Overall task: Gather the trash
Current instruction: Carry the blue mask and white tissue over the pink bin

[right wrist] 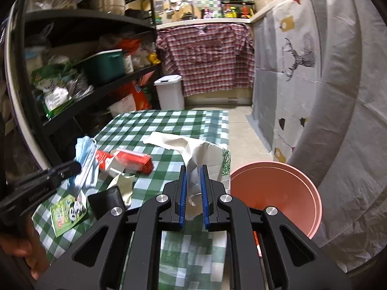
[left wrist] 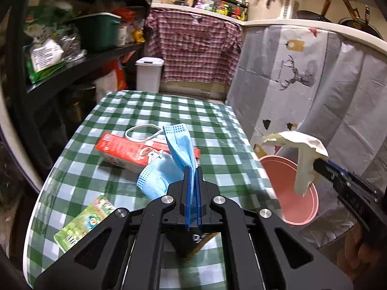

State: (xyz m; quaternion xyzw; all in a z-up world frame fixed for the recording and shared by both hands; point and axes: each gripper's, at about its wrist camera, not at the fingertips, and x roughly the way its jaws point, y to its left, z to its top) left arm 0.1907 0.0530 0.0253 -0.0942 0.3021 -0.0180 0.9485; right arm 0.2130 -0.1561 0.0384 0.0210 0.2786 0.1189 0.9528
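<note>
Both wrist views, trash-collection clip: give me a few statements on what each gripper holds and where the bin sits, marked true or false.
1. The left gripper is shut on a blue face mask. True.
2. The right gripper is open and holds nothing. False: it is shut on a crumpled white paper bag.
3. The pink bin stands on the checked table. False: it stands beside the table's edge, lower down.
4. A red carton lies on the table. True.
</note>
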